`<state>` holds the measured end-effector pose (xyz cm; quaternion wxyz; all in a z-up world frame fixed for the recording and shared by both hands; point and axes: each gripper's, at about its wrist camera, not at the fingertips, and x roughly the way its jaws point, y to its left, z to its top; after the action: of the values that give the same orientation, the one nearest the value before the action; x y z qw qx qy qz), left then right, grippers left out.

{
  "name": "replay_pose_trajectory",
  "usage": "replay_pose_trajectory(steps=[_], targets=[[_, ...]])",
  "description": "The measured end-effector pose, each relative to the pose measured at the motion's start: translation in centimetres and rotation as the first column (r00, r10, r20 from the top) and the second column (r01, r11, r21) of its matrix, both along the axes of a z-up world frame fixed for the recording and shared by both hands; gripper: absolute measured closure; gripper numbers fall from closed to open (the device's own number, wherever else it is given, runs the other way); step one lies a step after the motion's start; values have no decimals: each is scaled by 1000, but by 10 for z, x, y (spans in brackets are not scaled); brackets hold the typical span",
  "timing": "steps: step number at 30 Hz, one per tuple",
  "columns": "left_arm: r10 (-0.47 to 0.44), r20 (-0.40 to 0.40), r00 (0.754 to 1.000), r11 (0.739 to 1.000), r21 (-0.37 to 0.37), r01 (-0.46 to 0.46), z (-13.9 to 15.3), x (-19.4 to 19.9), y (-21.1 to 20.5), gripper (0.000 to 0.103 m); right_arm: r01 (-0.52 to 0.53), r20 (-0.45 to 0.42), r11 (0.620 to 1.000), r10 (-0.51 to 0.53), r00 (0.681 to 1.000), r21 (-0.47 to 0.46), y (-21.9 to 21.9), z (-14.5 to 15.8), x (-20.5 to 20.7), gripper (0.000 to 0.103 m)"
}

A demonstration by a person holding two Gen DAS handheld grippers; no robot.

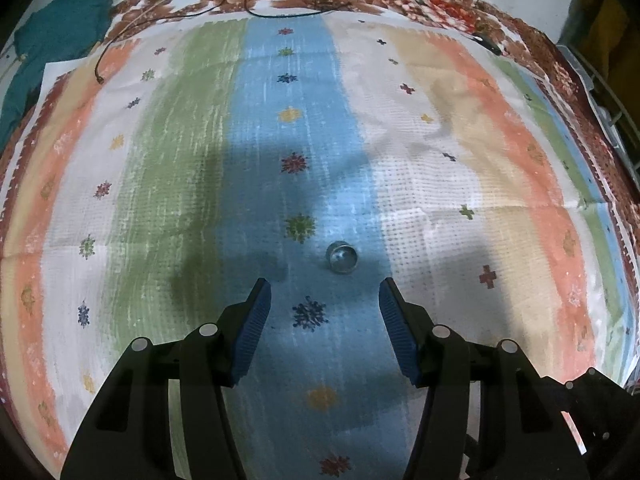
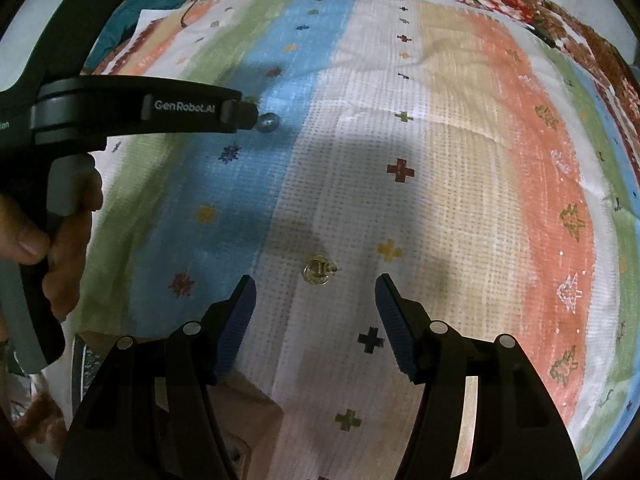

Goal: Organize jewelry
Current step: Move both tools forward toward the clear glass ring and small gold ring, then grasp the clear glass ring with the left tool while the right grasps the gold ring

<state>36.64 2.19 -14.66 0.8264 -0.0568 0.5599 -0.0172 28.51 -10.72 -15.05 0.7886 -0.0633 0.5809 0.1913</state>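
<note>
**Two grippers, two small pieces**

On the striped cloth [image 1: 420, 184], each gripper hangs over its own bit of jewelry, pointing steeply down. Beneath the left gripper [image 1: 325, 294], a silver ring [image 1: 341, 258] lies on the blue stripe, just ahead of the fingertips and slightly right of the midline. Its jaws are spread, nothing between the pads. Beneath the right gripper [image 2: 316, 290], a gold earring [image 2: 317, 271] lies on the white stripe, just ahead of the tips and about centred. Those jaws stand spread and empty as well.

The step in hand looks like a double approach, one pick per hand. To do it well, I would judge:

- Nudge the left gripper a little to the right so the ring sits midway between the pads before descending.
- Come straight down until the tips nearly meet the cloth; both pieces are low and flat, so a high close would miss them.
- Close slowly. The ring could roll or skid, and the soft cloth may bunch and get pinched along with the piece.
- Grip the earring across its round body rather than its thin post, which sticks out to the right.

Count: one ring, one earring, two grippers, and one hand [image 2: 60, 236] visible, on the left gripper's handle in the right wrist view. Thin dark cords [image 1: 280, 4] lie at the cloth's far edge; whether they are necklaces cannot be told.
</note>
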Motion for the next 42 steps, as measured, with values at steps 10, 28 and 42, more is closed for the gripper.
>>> replay_pose_trajectory(steps=[10, 28, 42], targets=[[-52, -16, 999, 999, 10, 52, -11, 10, -5, 48, 11, -17, 1000, -11, 1000, -23, 2, -13, 9, 41], [-125, -19, 992, 992, 31, 125, -31, 29, -23, 55, 13, -80, 999, -17, 997, -53, 14, -32, 29, 68], [-115, -28, 993, 990, 75, 117, -32, 26, -23, 85, 11, -74, 999, -15, 997, -54, 21, -36, 41, 83]])
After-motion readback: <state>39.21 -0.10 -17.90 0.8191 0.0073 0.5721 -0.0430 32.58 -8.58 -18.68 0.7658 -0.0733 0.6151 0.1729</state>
